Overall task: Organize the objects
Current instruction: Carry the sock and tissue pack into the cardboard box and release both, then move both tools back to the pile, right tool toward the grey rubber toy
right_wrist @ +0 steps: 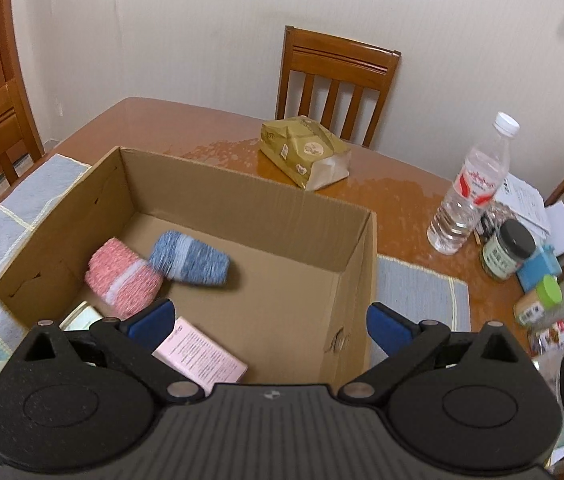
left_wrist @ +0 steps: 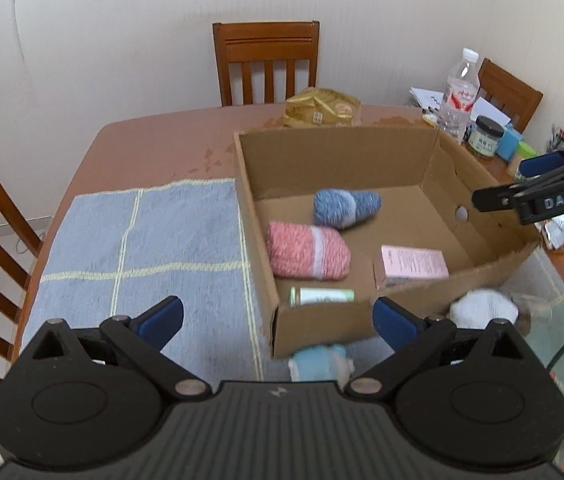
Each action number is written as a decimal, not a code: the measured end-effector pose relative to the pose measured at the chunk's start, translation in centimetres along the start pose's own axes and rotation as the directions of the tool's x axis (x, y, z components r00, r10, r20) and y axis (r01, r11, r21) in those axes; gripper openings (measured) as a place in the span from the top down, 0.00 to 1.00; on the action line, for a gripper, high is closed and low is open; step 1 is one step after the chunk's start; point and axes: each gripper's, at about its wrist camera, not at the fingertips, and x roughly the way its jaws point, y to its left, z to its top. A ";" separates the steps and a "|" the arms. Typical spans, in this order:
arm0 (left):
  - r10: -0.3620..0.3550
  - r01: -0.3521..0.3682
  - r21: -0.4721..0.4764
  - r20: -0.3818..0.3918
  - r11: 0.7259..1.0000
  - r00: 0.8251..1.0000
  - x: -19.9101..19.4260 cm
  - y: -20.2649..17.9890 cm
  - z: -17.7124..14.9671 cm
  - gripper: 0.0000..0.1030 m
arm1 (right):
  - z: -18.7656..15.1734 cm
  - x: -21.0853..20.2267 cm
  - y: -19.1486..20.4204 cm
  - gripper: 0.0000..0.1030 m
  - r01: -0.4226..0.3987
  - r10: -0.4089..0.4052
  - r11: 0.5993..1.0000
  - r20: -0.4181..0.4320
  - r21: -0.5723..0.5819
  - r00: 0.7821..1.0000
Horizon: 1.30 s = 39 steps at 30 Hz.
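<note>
A cardboard box (right_wrist: pixel 185 184) sits open on the brown table (right_wrist: pixel 394 184), its left side against a blue checked cloth (left_wrist: pixel 137 248). Inside lie 4 things: a pink sock roll (right_wrist: pixel 121 280) touching a blue sock roll (right_wrist: pixel 189 258), a pink carton (right_wrist: pixel 201 356) lying flat near the front wall, and a green tube (left_wrist: pixel 322 295) tucked in the front left corner. Outside the front wall lie a light blue plush (left_wrist: pixel 322 362) and a white bundle (left_wrist: pixel 482 307).

The left gripper (left_wrist: pixel 277 318) hangs over the box's near corner, jaws spread wide, holding nothing. The right gripper (right_wrist: pixel 269 320) hovers over the box, jaws as wide as they go, empty; the pink carton lies just below its left finger (right_wrist: pixel 153 318).

Beyond the box stand a gold snack bag (right_wrist: pixel 302 152), a water bottle (right_wrist: pixel 470 184) and a dark-lidded jar (right_wrist: pixel 506 252).
</note>
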 end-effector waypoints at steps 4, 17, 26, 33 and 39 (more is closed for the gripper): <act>0.006 -0.006 -0.001 -0.010 1.000 1.000 -0.3 0.2 -1.5 0.02 | -1.8 -1.0 0.5 0.00 0.010 -0.009 1.000 -0.008 0.020 1.000; -0.006 0.004 -0.028 -0.080 1.000 0.997 -0.2 1.8 -5.8 0.03 | -7.9 -3.0 1.3 0.00 0.045 -0.036 0.989 -0.063 0.143 0.997; -0.002 -0.004 -0.043 -0.133 0.999 0.991 0.8 2.6 -8.0 0.03 | -12.2 -4.5 1.6 0.00 0.062 -0.033 0.977 -0.139 0.204 0.990; -0.013 0.007 -0.043 -0.153 0.999 0.988 1.2 3.1 -9.2 0.03 | -15.9 -6.6 2.6 0.00 0.075 -0.029 0.968 -0.192 0.238 0.981; -0.033 0.028 -0.030 -0.161 0.999 0.986 1.5 3.1 -9.7 0.03 | -19.0 -8.1 2.5 0.00 0.118 -0.050 0.951 -0.237 0.285 0.970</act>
